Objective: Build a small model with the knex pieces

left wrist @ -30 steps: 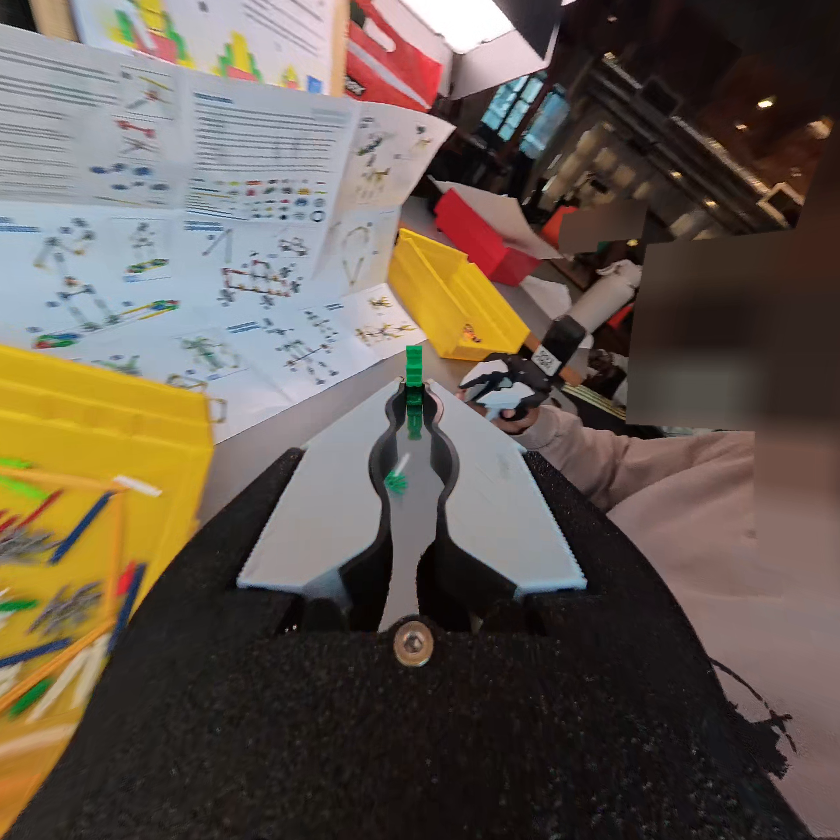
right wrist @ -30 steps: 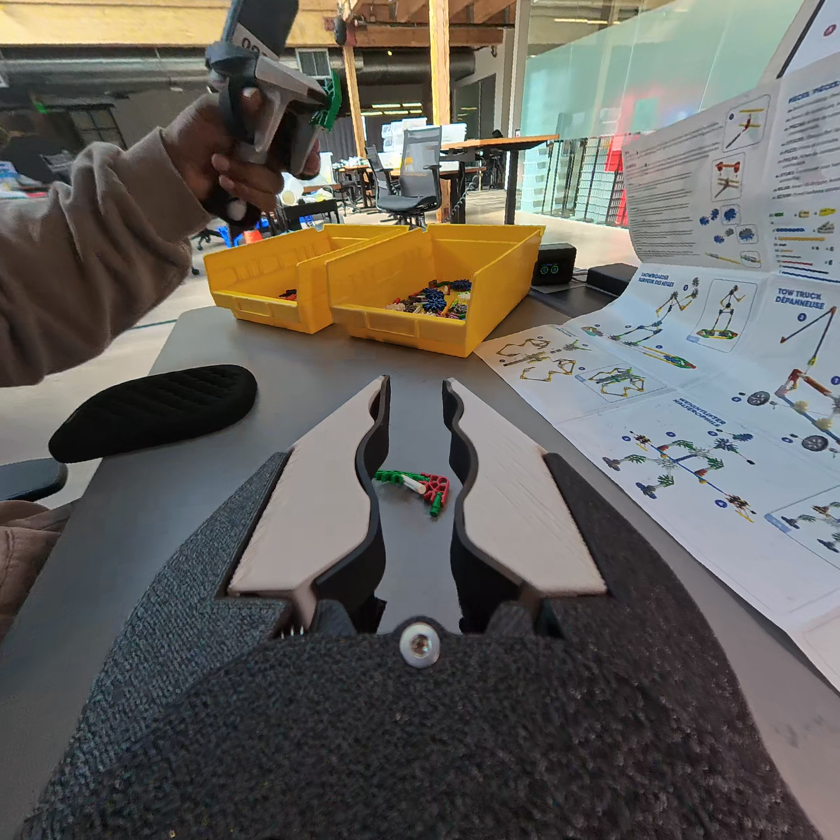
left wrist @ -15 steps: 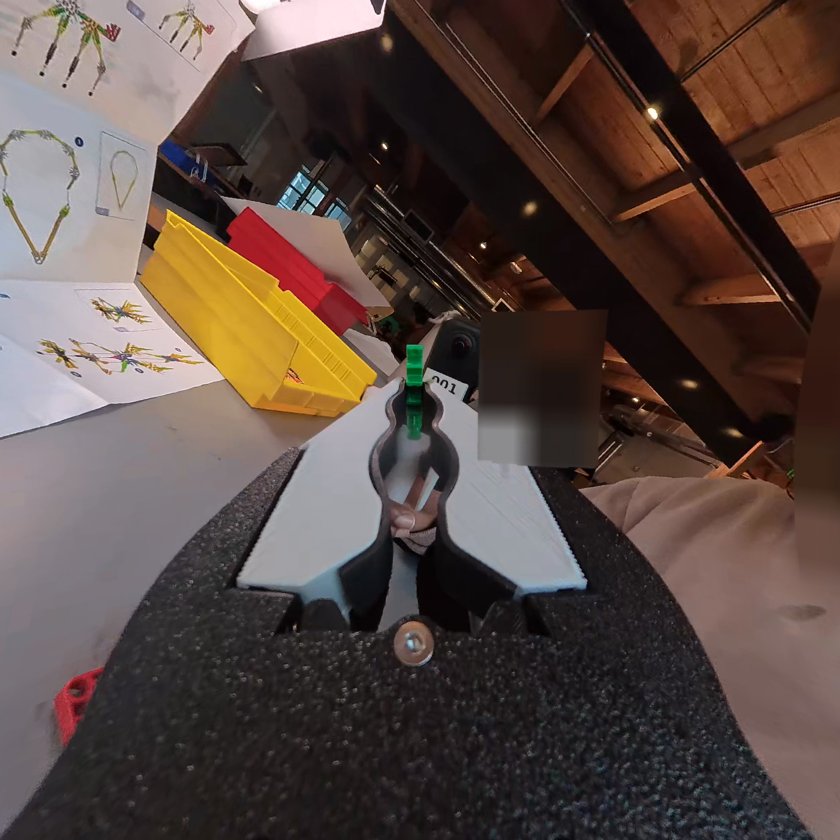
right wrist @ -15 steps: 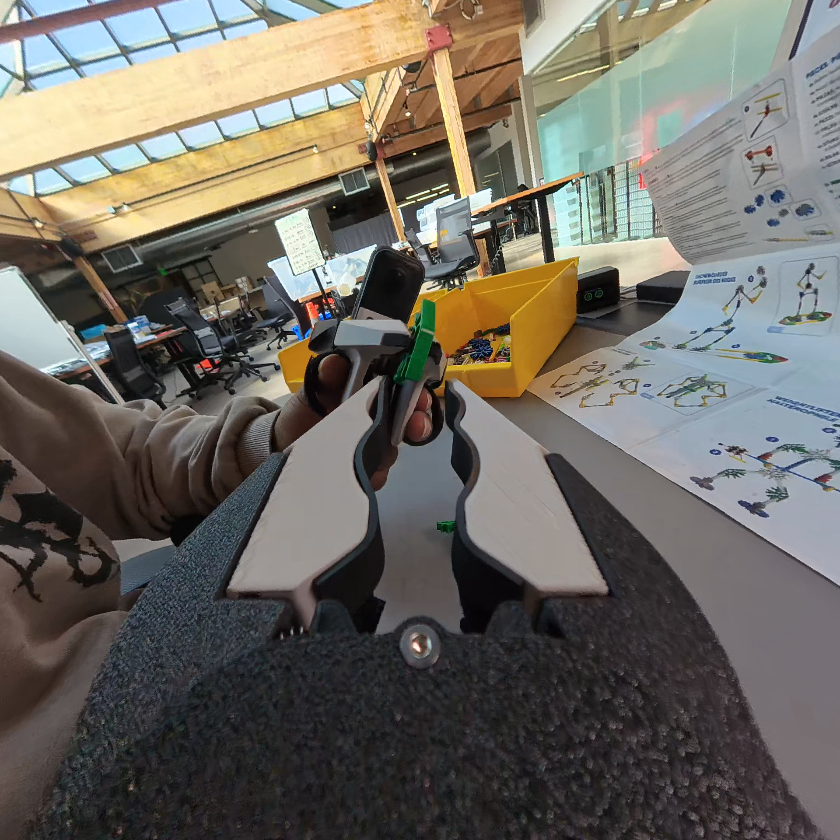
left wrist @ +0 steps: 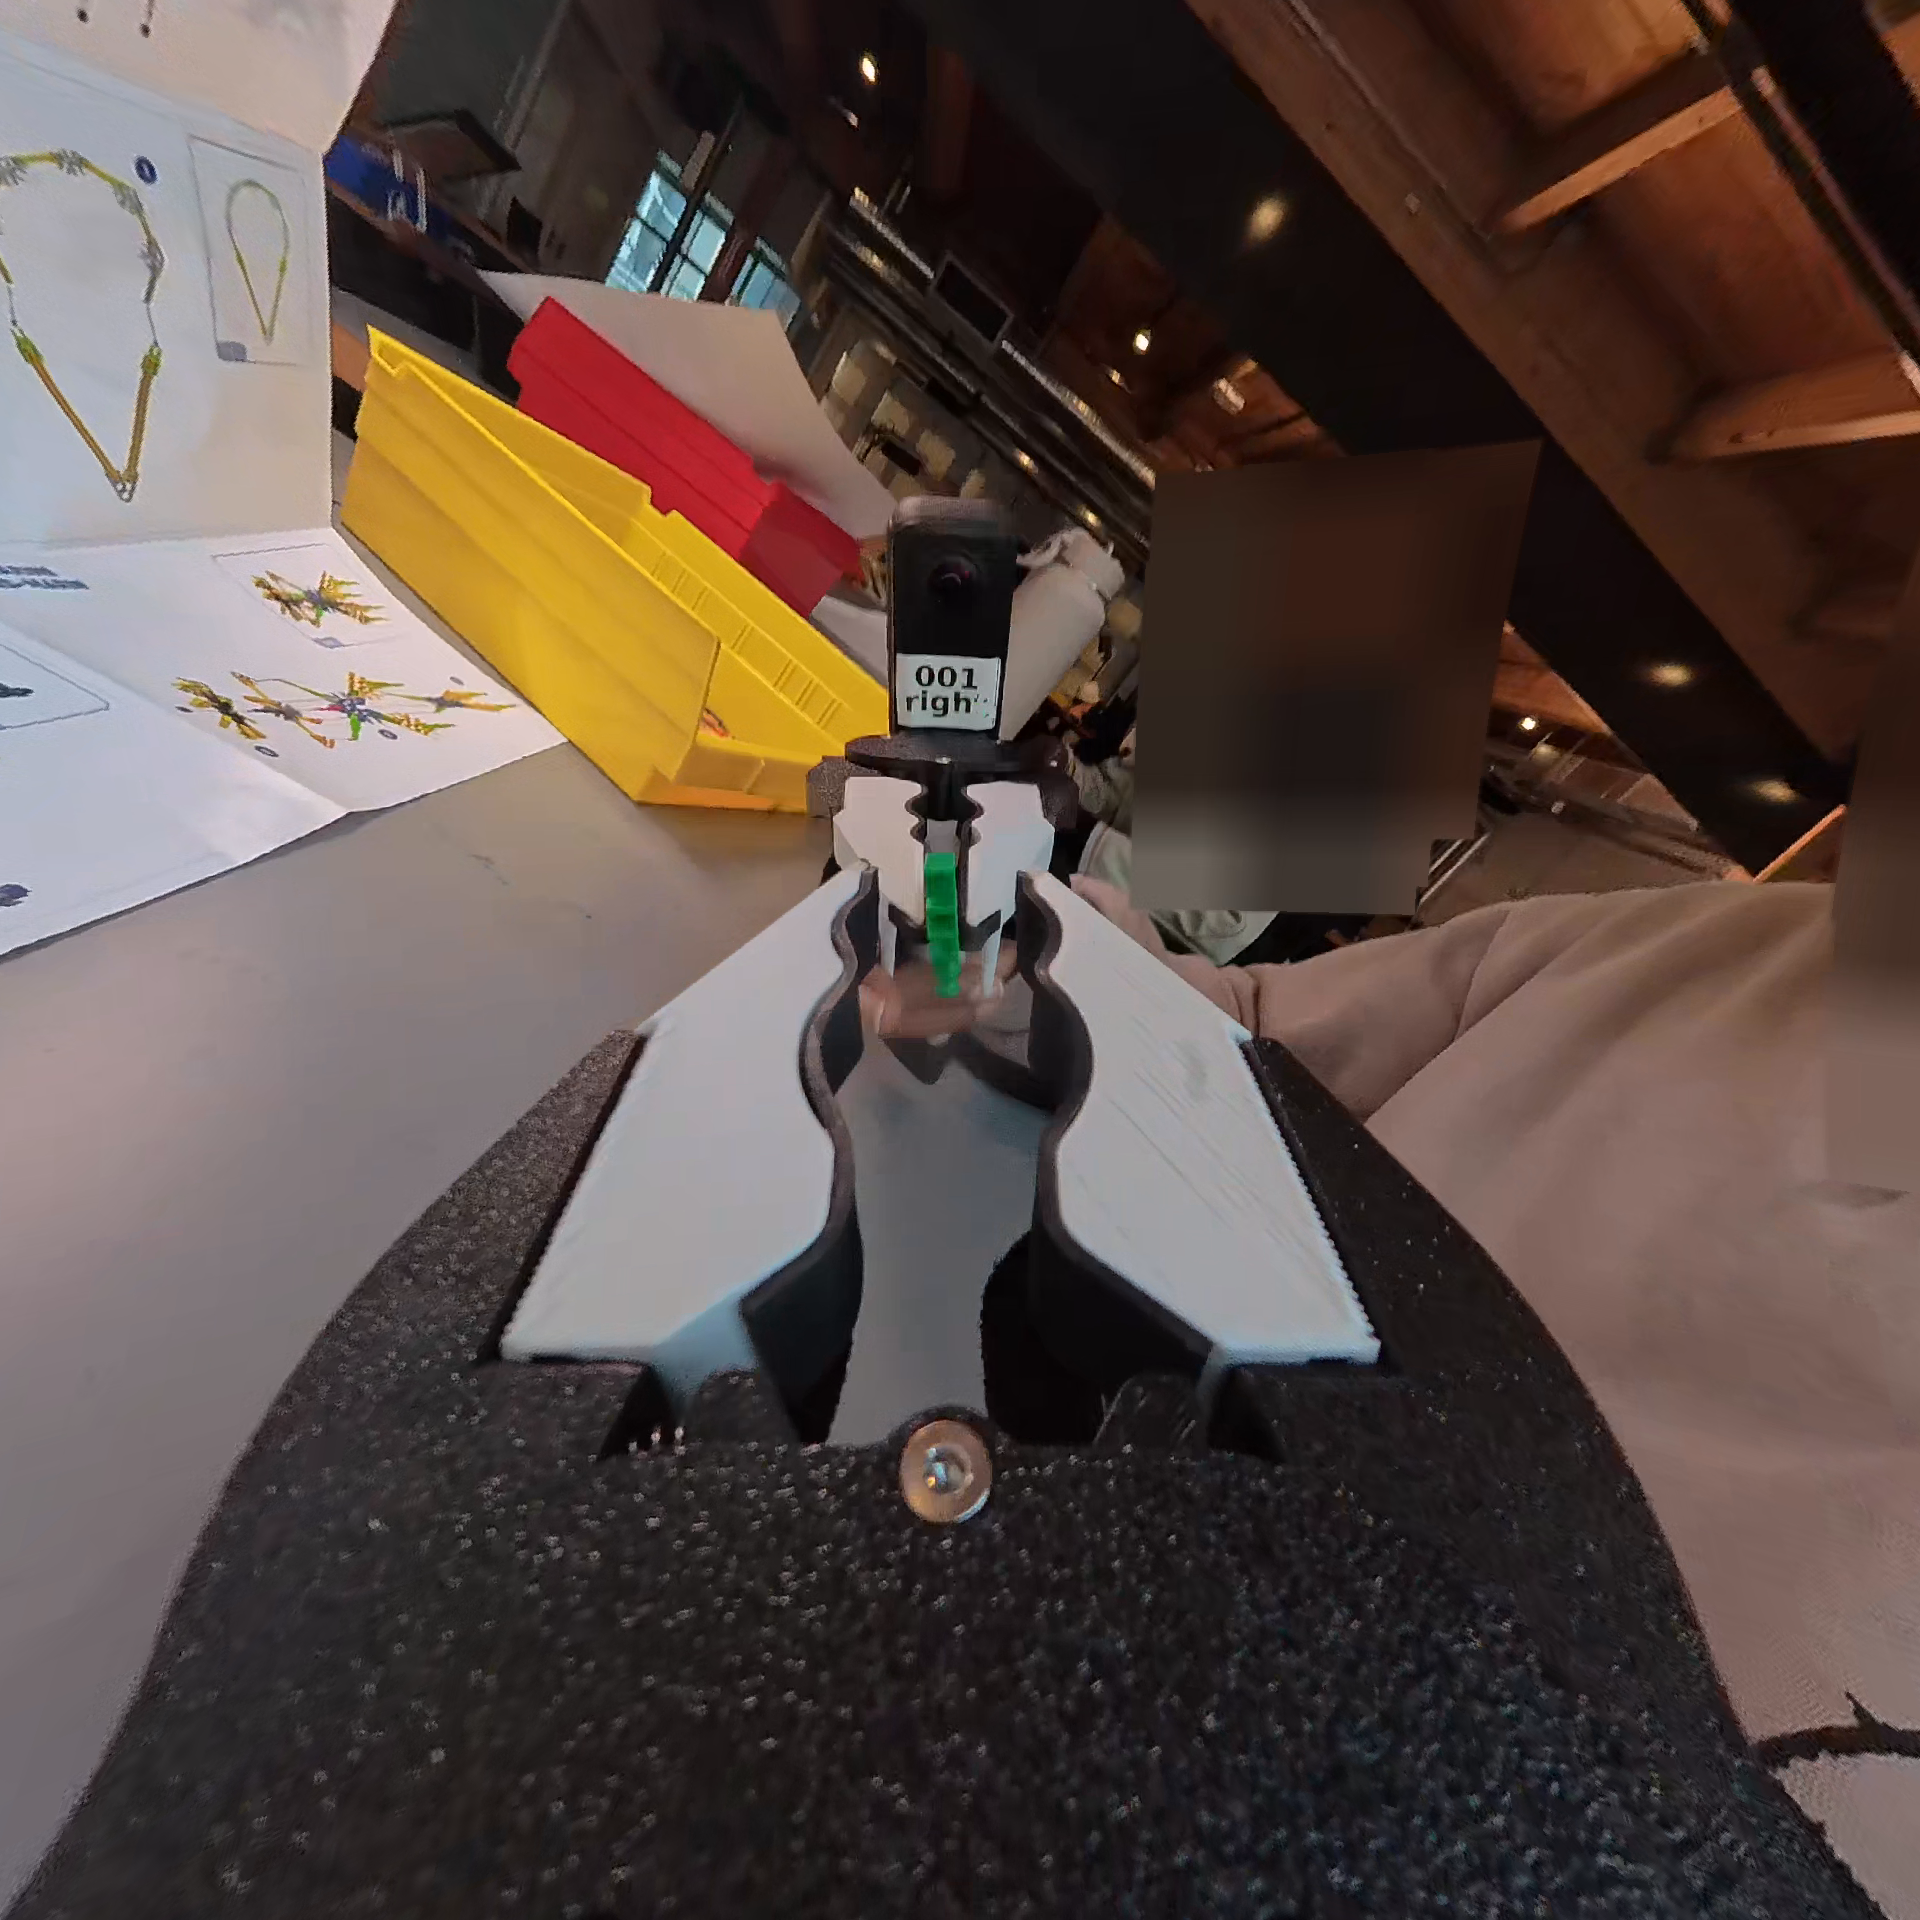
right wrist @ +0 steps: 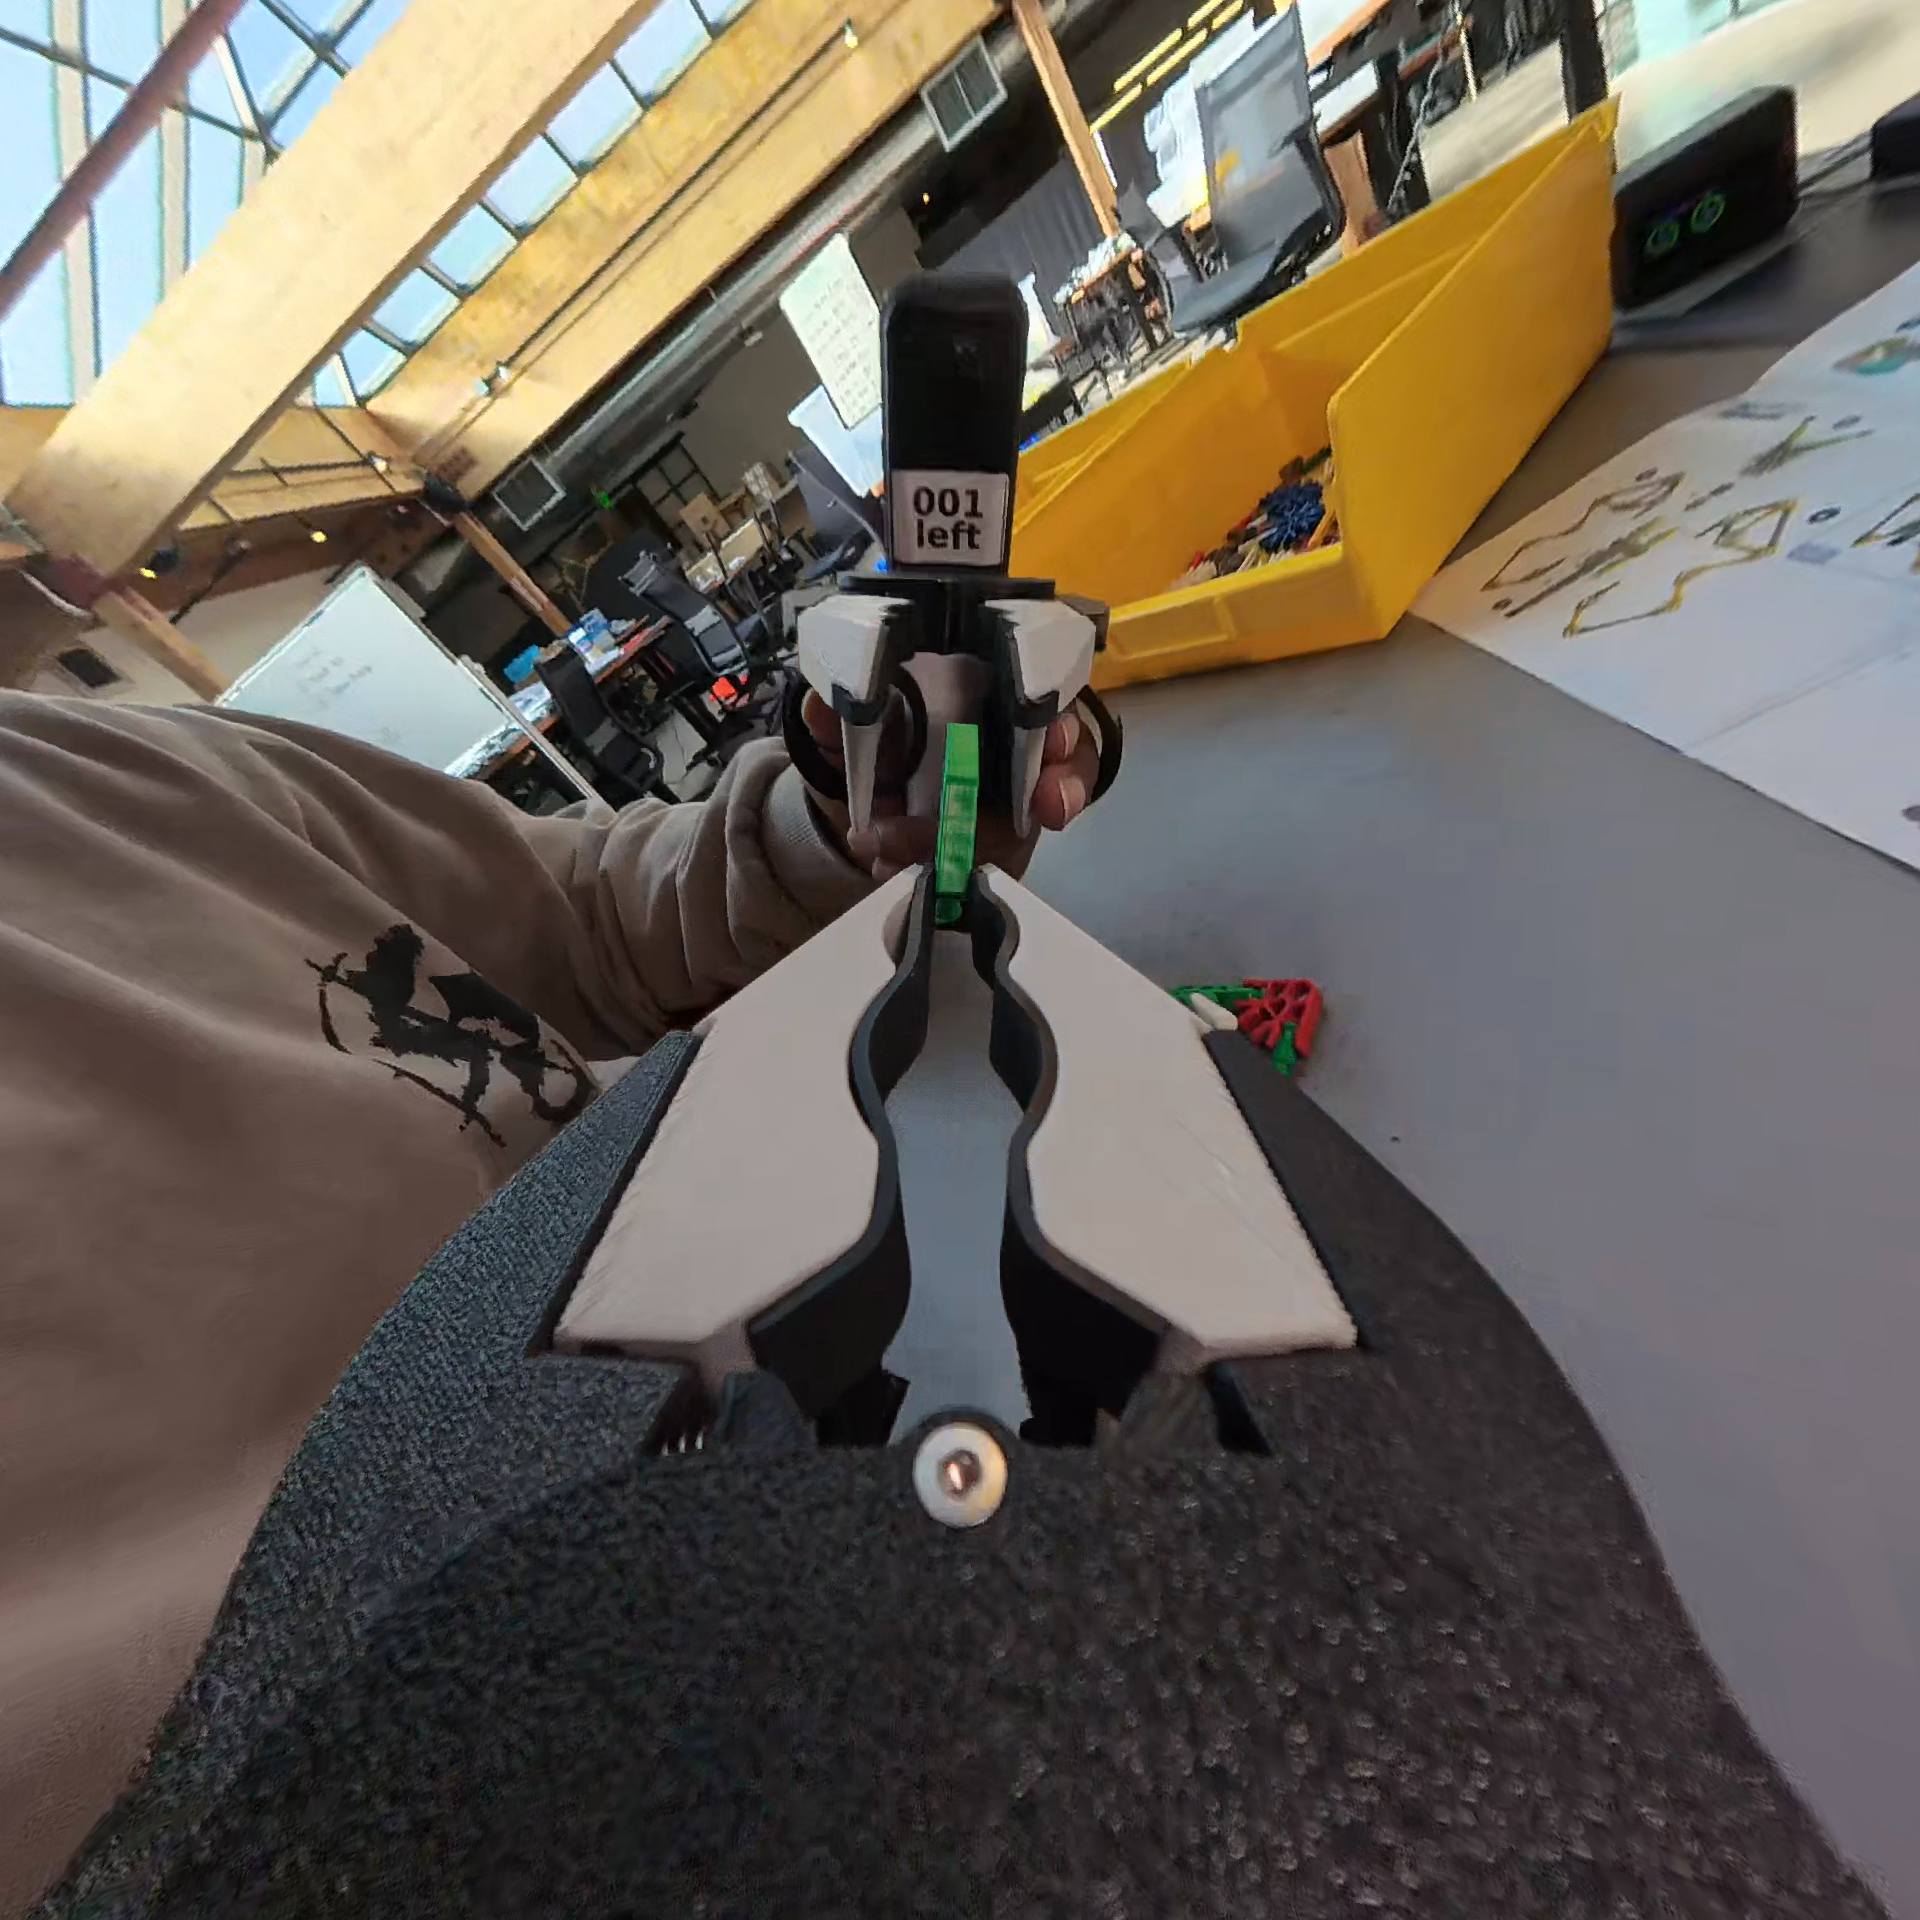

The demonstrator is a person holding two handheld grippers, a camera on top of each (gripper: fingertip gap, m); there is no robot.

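Grippers nose to nose over a green rod

Green construction rod (right wrist: 956, 821) stands nearly upright at the tips of the right gripper (right wrist: 951, 894), whose white fingers (right wrist: 790, 1122) are clamped together on its lower end. The left gripper (left wrist: 943, 904) faces it head-on with its fingers spread and released, the rod (left wrist: 940, 920) standing in the gap between their tips without touching either.

Only the right wrist view shows the left gripper (right wrist: 940, 790) from the front, fingertips parted either side of the rod, a hand (right wrist: 1049, 779) wrapped round its handle and a beige sleeve (right wrist: 416, 883) running off toward 9 o'clock. It also shows a small red and green piece cluster (right wrist: 1262, 1013) lying on the table at 3 o'clock of the fingers, and a yellow bin (right wrist: 1455, 416) holding mixed pieces at 1 o'clock.

Only the left wrist view shows the right gripper (left wrist: 940, 935) from the front, a second yellow bin (left wrist: 582, 592) at 11 o'clock with a red bin (left wrist: 675, 447) behind it.

Grey table (left wrist: 312, 1039) carries a white instruction sheet (left wrist: 156, 675). Around it are timber beams (right wrist: 364, 260), skylights, office chairs and a whiteboard (right wrist: 364, 675).
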